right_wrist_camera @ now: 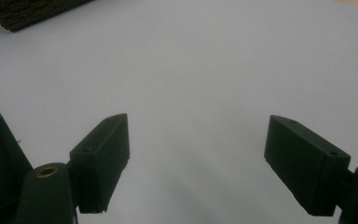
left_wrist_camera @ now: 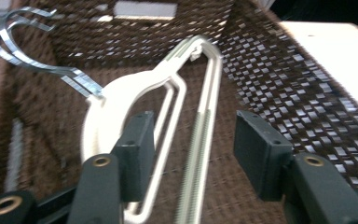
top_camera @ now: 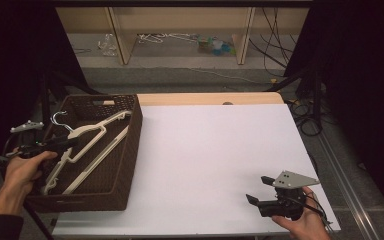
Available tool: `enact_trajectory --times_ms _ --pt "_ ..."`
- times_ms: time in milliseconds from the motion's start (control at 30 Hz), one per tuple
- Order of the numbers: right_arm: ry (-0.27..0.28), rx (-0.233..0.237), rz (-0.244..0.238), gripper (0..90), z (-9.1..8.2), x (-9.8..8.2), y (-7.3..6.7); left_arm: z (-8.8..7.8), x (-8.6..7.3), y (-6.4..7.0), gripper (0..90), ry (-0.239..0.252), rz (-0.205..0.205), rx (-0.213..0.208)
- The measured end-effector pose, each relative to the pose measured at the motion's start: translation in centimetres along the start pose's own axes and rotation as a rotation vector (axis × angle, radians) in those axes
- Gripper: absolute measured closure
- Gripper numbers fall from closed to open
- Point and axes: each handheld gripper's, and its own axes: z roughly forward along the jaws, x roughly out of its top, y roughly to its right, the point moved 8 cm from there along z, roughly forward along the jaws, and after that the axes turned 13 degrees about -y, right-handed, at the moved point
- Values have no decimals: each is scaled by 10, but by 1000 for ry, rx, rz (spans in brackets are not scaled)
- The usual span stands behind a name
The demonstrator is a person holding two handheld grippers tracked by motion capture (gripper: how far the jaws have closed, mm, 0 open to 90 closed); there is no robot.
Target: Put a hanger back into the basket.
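While our left gripper (left_wrist_camera: 191,158) hangs released over the wicker basket (top_camera: 130,150), the white hanger (left_wrist_camera: 177,93) lies between its jaws, ungripped.

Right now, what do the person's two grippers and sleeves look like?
Both the left gripper and the right gripper are black, with two blocky rectangular jaws and brass-coloured pivot rings. Each carries a grey three-cornered plate with small holes and trails a black cable. A dark sleeve covers the left forearm.
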Motion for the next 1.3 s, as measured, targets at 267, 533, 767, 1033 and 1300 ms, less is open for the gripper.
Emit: enact_trajectory --times_ms 267,533,767,1033,1300 --pt "5 2 6 228 0 0 0 -11 -4 55 357 36 111 -84" --pt "26 -3 12 223 0 1 1 -16 -18 117 295 74 230 -154" --pt "64 0 10 197 -1 5 0 -12 -24 176 222 139 313 -199" --pt "122 9 5 167 -6 9 -1 0 -39 227 158 142 384 -243" --pt "150 23 17 164 -12 13 -5 12 -61 250 160 144 430 -234"
